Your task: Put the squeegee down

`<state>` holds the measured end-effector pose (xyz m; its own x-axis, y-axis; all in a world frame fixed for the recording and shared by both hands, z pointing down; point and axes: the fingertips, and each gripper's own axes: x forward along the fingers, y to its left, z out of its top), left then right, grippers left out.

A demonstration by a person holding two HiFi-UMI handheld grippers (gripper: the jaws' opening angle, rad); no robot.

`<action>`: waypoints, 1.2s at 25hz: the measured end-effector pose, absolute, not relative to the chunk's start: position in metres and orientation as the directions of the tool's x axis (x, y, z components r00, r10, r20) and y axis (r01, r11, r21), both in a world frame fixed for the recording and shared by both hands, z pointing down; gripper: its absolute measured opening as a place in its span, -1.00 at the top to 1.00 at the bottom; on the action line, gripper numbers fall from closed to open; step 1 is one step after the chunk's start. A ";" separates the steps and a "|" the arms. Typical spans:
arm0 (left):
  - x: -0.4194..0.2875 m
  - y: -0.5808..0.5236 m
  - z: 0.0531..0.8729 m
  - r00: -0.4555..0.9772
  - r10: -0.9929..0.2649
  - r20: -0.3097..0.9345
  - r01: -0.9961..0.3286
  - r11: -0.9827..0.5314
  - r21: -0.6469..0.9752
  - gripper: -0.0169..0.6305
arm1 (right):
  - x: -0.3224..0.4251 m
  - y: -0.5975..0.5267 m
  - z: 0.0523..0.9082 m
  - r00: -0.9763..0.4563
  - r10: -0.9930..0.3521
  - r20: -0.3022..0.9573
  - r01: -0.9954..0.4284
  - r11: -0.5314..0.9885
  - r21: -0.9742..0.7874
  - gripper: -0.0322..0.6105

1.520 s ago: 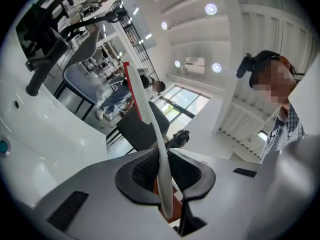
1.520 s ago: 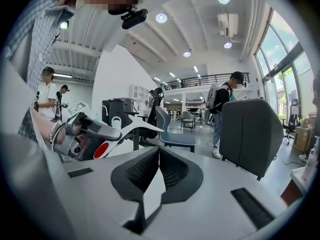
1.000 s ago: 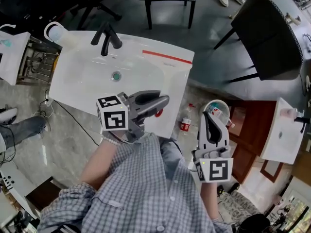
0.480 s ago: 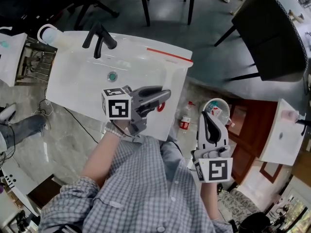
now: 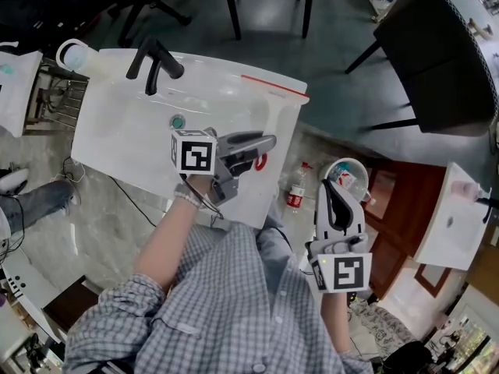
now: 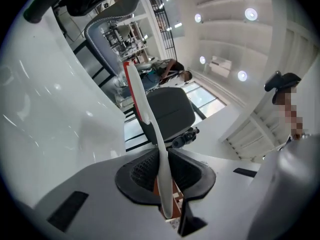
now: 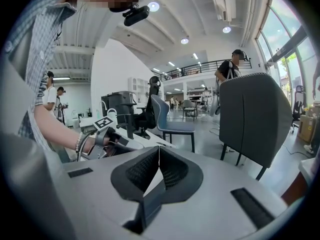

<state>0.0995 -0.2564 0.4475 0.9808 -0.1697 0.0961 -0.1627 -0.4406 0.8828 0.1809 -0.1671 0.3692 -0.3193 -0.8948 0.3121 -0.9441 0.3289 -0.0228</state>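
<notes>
Two grippers show in the head view, yet only the view from the left gripper (image 5: 267, 142) reveals it clamping the squeegee (image 6: 149, 129). The right gripper (image 5: 336, 185), at four o'clock, is clenched empty.

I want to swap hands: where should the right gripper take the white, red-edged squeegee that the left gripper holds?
Probably the bare stretch of the white, red-edged squeegee beyond the left gripper, coming from the side to pinch its flat faces: it is a thin flat strip there. The right gripper is shut, so it should open first.

Bright indoor light, ceiling spots (image 6: 250, 14) w/ glare, sheen on white sink (image 5: 140, 135), heavy fisheye warp, dark corners.
</notes>
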 end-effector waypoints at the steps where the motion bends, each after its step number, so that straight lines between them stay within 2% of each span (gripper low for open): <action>1: 0.101 -0.258 0.451 0.982 -0.163 0.098 -0.161 -0.432 0.888 0.77 | 0.181 -0.168 0.370 -0.321 -0.894 0.312 -0.944 0.330 -0.025 0.87; 4: 0.105 -0.260 0.462 0.986 -0.136 0.101 -0.148 -0.406 0.902 0.77 | 0.180 -0.170 0.371 -0.330 -0.890 0.315 -0.940 0.340 -0.023 0.87; 10: 0.112 -0.266 0.469 0.988 -0.150 0.044 -0.080 -0.250 0.965 0.77 | 0.180 -0.173 0.371 -0.339 -0.883 0.324 -0.936 0.353 -0.019 0.87; 16: 0.116 -0.276 0.485 0.988 -0.123 0.093 -0.123 -0.266 0.956 0.76 | 0.180 -0.177 0.376 -0.341 -0.879 0.334 -0.935 0.355 -0.019 0.87; 24: 0.120 -0.281 0.495 0.990 -0.121 0.079 -0.103 -0.210 0.972 0.76 | 0.155 -0.195 0.390 -0.400 -0.859 0.320 -0.911 0.411 -0.035 0.87; 30: 0.121 -0.283 0.494 0.990 -0.132 0.048 -0.071 -0.179 0.981 0.76 | 0.130 -0.207 0.422 -0.458 -0.794 0.401 -0.886 0.446 -0.129 0.87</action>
